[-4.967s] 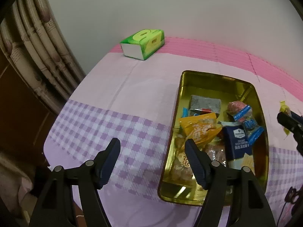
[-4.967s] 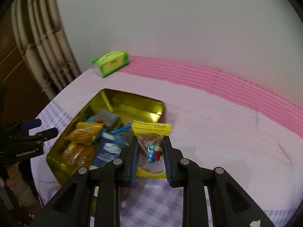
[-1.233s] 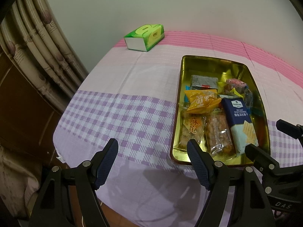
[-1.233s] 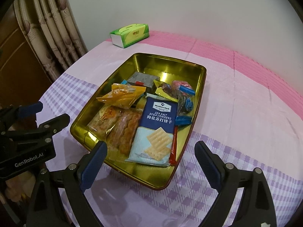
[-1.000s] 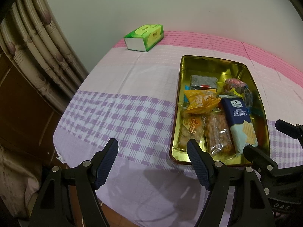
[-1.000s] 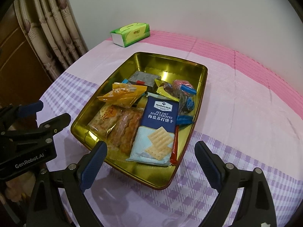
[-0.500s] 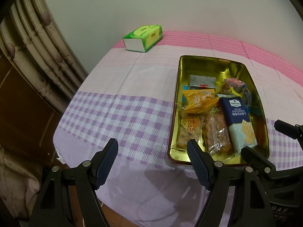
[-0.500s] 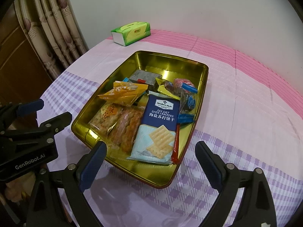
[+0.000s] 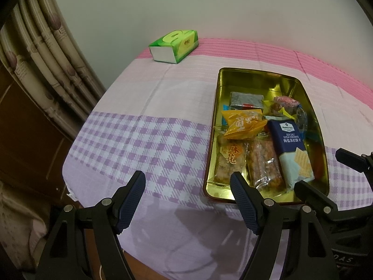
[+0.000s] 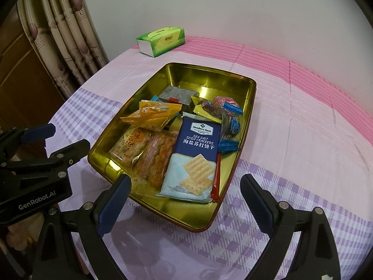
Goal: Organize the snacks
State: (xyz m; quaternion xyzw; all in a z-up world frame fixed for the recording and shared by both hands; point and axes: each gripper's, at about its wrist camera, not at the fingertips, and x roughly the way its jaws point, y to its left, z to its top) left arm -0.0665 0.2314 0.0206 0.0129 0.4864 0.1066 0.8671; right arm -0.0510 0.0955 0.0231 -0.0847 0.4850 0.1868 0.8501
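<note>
A gold tin tray (image 9: 300,88) (image 10: 177,74) lies on the checked tablecloth and holds several snacks: a blue soda cracker pack (image 9: 289,147) (image 10: 195,154), an orange packet (image 9: 242,123) (image 10: 151,114), two clear fried-snack packs (image 9: 229,161) (image 10: 130,144), a grey bar (image 9: 246,99) and wrapped candies (image 10: 227,102). My left gripper (image 9: 187,198) (image 10: 59,140) hangs open and empty near the tray's near left corner. My right gripper (image 10: 185,198) stands open and empty over the tray's near edge; its fingers (image 9: 310,191) show at the right of the left wrist view.
A green tissue box (image 9: 174,45) (image 10: 160,40) sits at the table's far edge by the white wall. Curtains (image 9: 46,58) and a brown wooden panel (image 9: 21,140) stand to the left. The table's near edge (image 9: 139,240) drops off below my grippers.
Five seconds ago my right gripper was shut on a yellow-edged candy beside the tray; now it is open and empty. Over the last second nothing has visibly moved.
</note>
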